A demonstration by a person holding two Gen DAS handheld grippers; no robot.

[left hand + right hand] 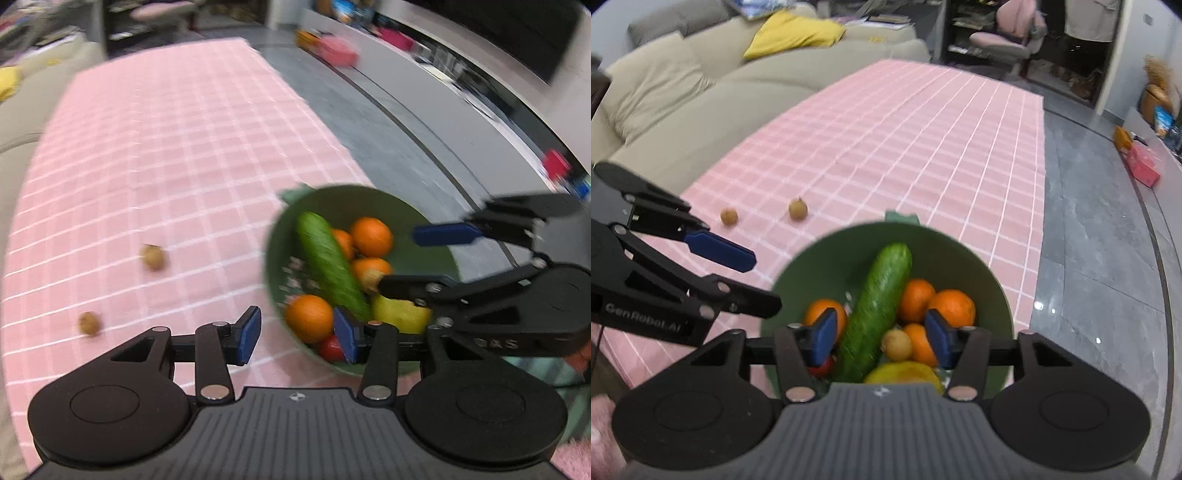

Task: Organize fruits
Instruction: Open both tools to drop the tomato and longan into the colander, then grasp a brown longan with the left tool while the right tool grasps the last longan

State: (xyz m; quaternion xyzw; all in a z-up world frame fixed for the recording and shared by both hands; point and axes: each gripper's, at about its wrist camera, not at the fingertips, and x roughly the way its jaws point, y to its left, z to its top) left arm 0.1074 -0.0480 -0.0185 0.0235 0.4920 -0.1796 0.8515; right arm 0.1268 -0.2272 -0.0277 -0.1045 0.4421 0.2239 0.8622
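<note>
Both my grippers, left and right, hang spread and empty over the green bowl of oranges and cucumber; two small brown fruits lie on the pink cloth.

A pink checked cloth, matt and woven, covers the tabletop beside a sofa of soft beige fabric. The green bowl on the cloth looks like smooth matt plastic, and the cucumber in it has finely bumpy skin. The floor beside the cloth is glossy grey stone.
</note>
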